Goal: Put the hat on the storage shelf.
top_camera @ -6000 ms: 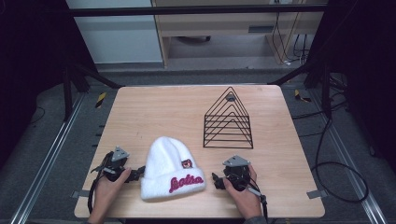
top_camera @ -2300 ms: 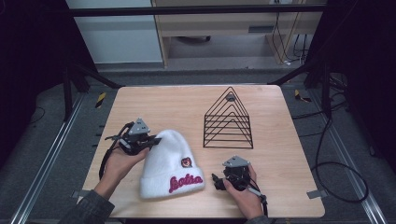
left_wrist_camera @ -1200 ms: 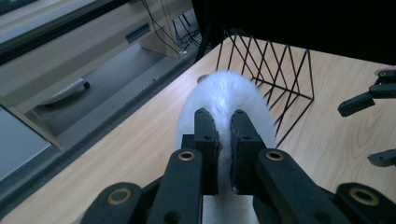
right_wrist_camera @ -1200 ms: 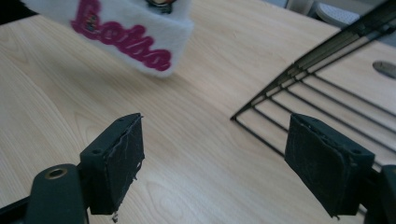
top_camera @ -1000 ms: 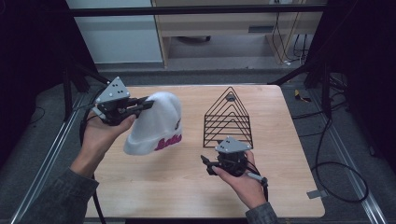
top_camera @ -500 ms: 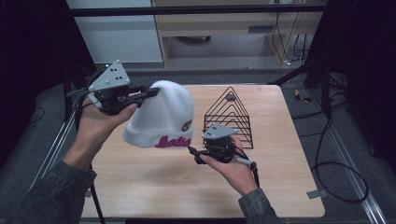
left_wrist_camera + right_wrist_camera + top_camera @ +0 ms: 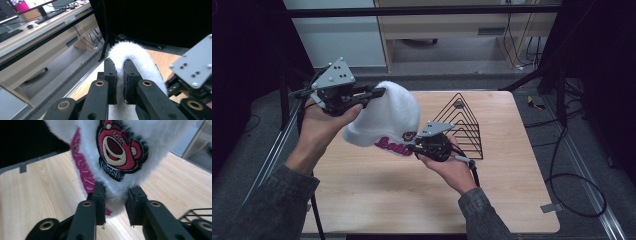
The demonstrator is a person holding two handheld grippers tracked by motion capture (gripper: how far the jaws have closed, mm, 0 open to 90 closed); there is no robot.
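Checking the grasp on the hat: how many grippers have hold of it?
2. The left gripper pinches the white hat at its top; the right gripper grips its brim below the bear patch.

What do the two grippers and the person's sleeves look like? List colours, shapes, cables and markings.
Left gripper: black body and two black jaws with round brass-ringed pivots, a grey three-cornered plate with small holes on top, and a black cable trailing down. Right gripper: the same black build, grey triangular plate and black cable. The jaw pads are flat, black and rectangular. Both sleeves are grey and knit-like. No lettering shows on either gripper.
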